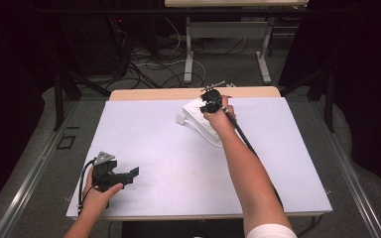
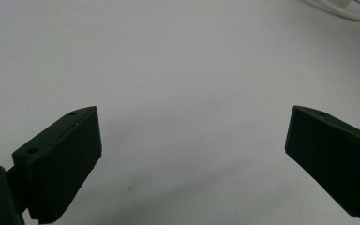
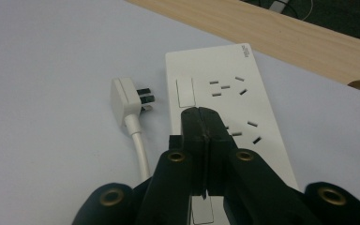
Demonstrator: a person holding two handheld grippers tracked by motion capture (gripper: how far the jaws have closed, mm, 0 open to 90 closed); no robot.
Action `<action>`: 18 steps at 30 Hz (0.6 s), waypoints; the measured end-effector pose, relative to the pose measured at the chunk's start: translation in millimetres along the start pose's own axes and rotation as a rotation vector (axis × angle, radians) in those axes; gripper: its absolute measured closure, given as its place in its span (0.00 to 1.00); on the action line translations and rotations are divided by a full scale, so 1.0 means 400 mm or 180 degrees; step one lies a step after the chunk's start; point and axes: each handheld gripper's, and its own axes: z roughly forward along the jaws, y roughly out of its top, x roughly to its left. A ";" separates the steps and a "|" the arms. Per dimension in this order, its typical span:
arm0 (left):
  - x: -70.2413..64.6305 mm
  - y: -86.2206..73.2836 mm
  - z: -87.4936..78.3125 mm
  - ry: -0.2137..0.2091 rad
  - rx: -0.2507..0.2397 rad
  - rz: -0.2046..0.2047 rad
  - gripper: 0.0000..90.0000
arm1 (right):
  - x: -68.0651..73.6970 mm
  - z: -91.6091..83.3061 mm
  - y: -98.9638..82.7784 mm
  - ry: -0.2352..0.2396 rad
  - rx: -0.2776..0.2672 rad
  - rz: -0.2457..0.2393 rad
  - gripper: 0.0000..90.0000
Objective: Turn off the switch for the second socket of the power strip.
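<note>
High view: we see the right gripper (image 1: 211, 101) at the far edge of the white table sheet (image 1: 178, 163), directly over the white rectangular plastic power strip (image 1: 203, 121); the white plastic three-pin plug (image 1: 181, 119) lies just left of the strip. The left gripper (image 1: 121, 174) rests at the near left, well apart from both.

Left gripper view: we note the jaws spread wide with bare sheet between; a loop of white cord (image 2: 351, 9) lies far ahead to the right.

Right gripper view: we log the jaws pressed together with nothing between, tips over the strip's face beside its rocker switch (image 3: 185, 92). The plug lies just left of the tips, prongs toward the strip, not inserted.
</note>
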 end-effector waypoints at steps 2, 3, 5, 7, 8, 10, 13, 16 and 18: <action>0.000 0.000 0.000 0.0001 -0.0001 -0.0001 0.04 | 0.000 0.006 -0.002 -0.0011 0.0002 0.0019 1.00; 0.000 0.000 -0.001 0.0000 0.0000 -0.0001 0.04 | 0.000 0.011 -0.003 0.0015 -0.0023 0.0033 1.00; 0.001 -0.001 -0.001 -0.0001 -0.0003 0.0002 0.04 | -0.001 0.013 -0.004 -0.0016 0.0018 0.0001 1.00; 0.001 -0.001 -0.002 0.0004 -0.0002 -0.0002 0.04 | 0.000 0.020 -0.006 -0.0021 0.0023 0.0008 1.00; 0.001 -0.001 -0.002 0.0008 -0.0014 -0.0012 0.04 | 0.000 0.023 -0.007 -0.0023 0.0024 0.0019 1.00; 0.001 -0.001 -0.003 0.0008 -0.0016 -0.0014 0.04 | 0.000 0.030 -0.009 -0.0016 0.0039 0.0033 1.00; 0.000 -0.002 -0.002 0.0016 -0.0030 -0.0010 0.04 | 0.001 0.039 -0.012 -0.0008 0.0053 0.0035 1.00; 0.000 -0.002 -0.002 0.0014 -0.0038 -0.0015 0.04 | 0.003 0.048 -0.014 -0.0023 0.0068 0.0041 1.00; 0.000 -0.002 -0.002 0.0013 -0.0031 -0.0010 0.04 | 0.002 0.054 -0.016 -0.0024 0.0074 0.0032 1.00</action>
